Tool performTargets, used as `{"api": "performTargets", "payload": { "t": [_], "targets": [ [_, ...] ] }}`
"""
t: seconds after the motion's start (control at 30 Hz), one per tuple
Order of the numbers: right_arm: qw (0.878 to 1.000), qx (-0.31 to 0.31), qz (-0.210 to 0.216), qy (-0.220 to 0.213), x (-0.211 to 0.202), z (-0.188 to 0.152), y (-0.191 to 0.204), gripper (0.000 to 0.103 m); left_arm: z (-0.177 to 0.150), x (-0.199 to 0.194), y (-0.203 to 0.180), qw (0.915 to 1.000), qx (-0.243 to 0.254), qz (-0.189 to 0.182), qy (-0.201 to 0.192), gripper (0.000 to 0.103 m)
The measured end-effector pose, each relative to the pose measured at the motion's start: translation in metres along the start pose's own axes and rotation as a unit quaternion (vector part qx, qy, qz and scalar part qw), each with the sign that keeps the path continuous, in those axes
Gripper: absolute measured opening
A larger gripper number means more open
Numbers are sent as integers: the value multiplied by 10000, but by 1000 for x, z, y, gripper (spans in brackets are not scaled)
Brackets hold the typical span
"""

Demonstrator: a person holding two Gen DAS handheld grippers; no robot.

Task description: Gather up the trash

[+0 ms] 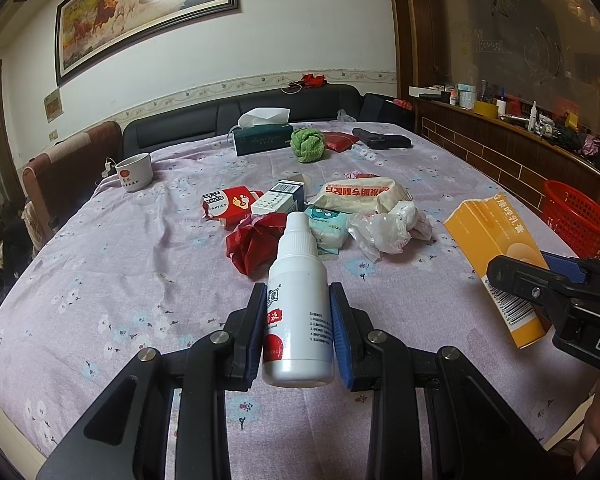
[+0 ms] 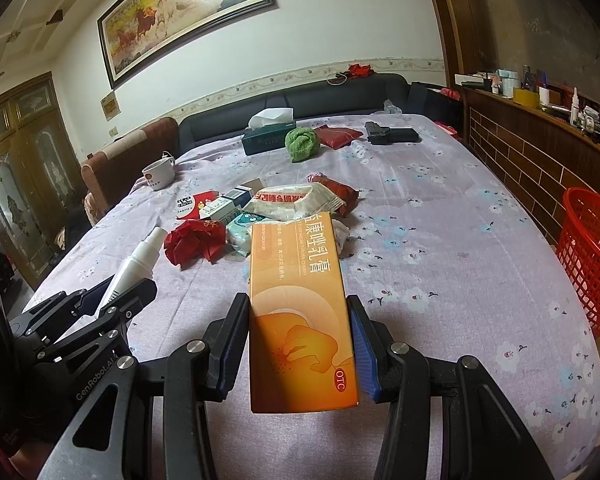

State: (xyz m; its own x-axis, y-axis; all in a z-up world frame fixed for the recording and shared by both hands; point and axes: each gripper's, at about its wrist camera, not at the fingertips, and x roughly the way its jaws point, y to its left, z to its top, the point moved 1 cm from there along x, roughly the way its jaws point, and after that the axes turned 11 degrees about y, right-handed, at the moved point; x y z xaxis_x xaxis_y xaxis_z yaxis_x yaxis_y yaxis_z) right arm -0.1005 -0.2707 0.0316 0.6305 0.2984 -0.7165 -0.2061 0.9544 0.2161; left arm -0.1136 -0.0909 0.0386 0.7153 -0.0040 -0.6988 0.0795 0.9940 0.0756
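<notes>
We have both hands loaded right now; our left gripper (image 1: 298,322) is clamped on the white spray bottle (image 1: 298,304), pads pressing its body from either side, and our right gripper (image 2: 300,344) is clamped on the orange medicine box (image 2: 300,312), one pad on each long edge.

Both items are up off the flowered tablecloth (image 1: 120,264), held over the near part of the table; neither has gone in anywhere yet; the red basket (image 2: 592,256) stands off the table's right edge, well apart from both, and we judge that is where they are headed; what is inside it we cannot tell from here.

So the collecting looks barely under way; a heap is left mid-table: the crumpled red wrapper (image 1: 252,244), the red-and-white packet (image 1: 228,204), the small barcode carton (image 1: 278,198), the teal tissue pack (image 1: 326,228), the cream-coloured packet (image 1: 360,194), the clear plastic wad (image 1: 384,228); farther back sit the tissue box (image 1: 262,136), the green cloth (image 1: 309,142) and the mug (image 1: 134,172), which may well stay.

As for pointing: the bottle's long axis runs along our left fingers, cap away from us toward the heap, base toward us; the box's long axis runs likewise along our right fingers, torn end away, OTC end nearest us.
</notes>
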Motion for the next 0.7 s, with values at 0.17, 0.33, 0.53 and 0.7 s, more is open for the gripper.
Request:
{"api": "performTargets", "payload": {
  "t": [0.17, 0.33, 0.53, 0.7],
  "targets": [
    [10000, 0, -1, 2, 0, 0, 0, 52, 0, 1, 0, 10000, -14, -32, 11, 29],
    [10000, 14, 3, 4, 0, 0, -1, 52, -3, 1, -2, 10000, -18, -84, 22, 29],
    [10000, 60, 10, -1, 2, -2, -3, 52, 5, -8, -4, 9992, 18, -389, -36, 29],
    [9996, 286, 22, -71, -7, 3, -17, 52, 22, -16, -16, 9959, 182, -886, -22, 29]
  ]
}}
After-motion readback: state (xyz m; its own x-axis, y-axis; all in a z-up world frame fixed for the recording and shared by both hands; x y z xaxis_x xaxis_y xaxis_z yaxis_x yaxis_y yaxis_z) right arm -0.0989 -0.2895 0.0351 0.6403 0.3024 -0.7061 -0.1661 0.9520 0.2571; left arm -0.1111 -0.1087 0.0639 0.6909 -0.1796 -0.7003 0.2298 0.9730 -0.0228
